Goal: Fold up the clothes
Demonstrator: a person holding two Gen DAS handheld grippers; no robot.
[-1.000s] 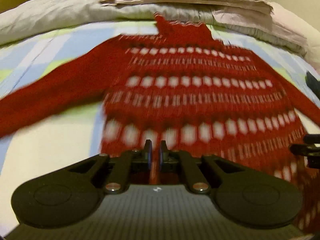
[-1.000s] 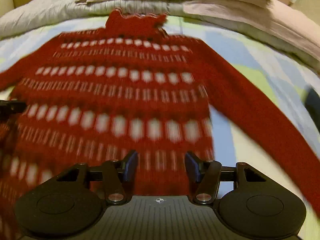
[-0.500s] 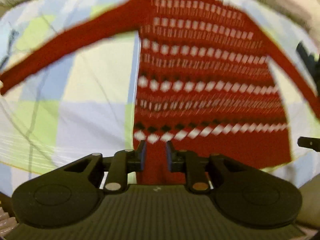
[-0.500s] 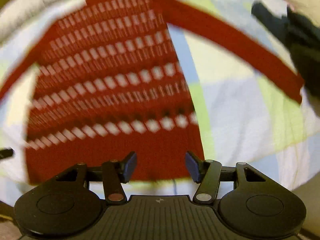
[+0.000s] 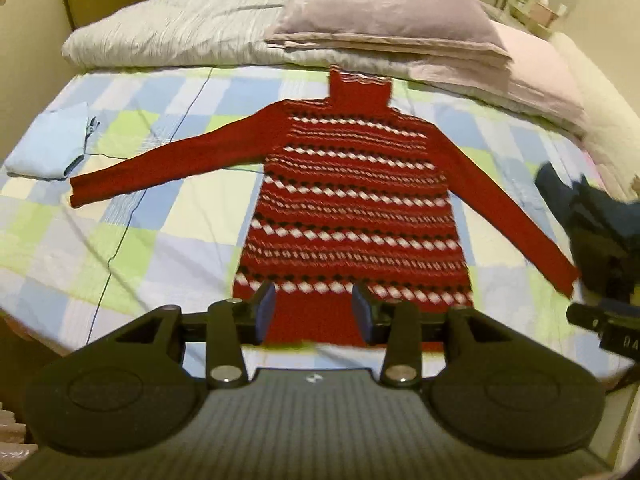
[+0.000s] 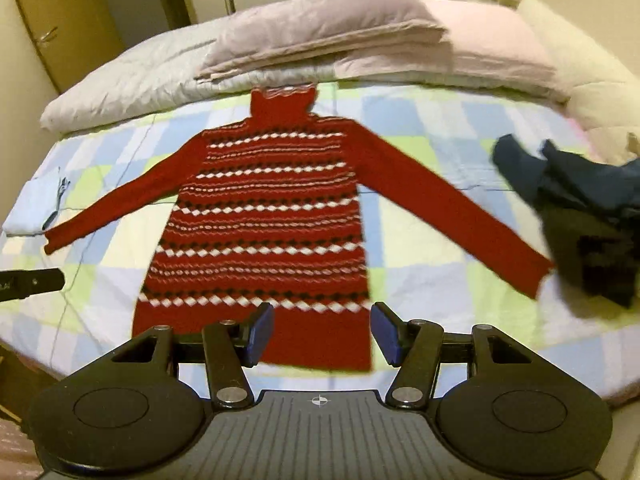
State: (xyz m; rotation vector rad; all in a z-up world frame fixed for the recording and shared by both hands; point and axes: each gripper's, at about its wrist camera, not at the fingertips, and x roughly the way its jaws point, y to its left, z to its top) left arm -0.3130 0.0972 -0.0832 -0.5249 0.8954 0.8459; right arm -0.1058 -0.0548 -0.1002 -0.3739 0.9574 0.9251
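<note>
Left wrist view looks down the bed (image 5: 168,240) from its foot edge, over a checked sheet of blue, green and cream squares. A red sweater (image 5: 352,208) lies flat and face up in the middle of the bed, its high neck toward the head edge and its hem at the foot edge. Bands of white and dark diamonds cross its body. Both sleeves are spread out and slant down toward the two side edges. The left gripper (image 5: 314,316) hangs over the hem with its jaws spread and nothing between them; its blue pads (image 5: 265,312) frame the plain red strip at the bottom of the sweater.

Right wrist view shows the same sweater (image 6: 264,224) from a little further right. The right gripper (image 6: 322,334) also sits above the hem, near its right corner, jaws spread wide and empty, with the blue pads (image 6: 260,332) apart on either side of the red cloth. Whether either gripper touches the fabric I cannot tell.

A folded light blue cloth (image 5: 48,148) rests by the left edge of the bed, just beyond the left cuff. A heap of dark clothes (image 6: 592,216) lies at the right edge, touching or just beside the right cuff. Along the head edge lie a white quilt (image 5: 172,36), a grey pillow (image 5: 384,16) and a pink blanket (image 6: 492,48). A thin dark cord (image 5: 116,252) runs across the sheet left of the sweater. Both pictures are slightly blurred.
</note>
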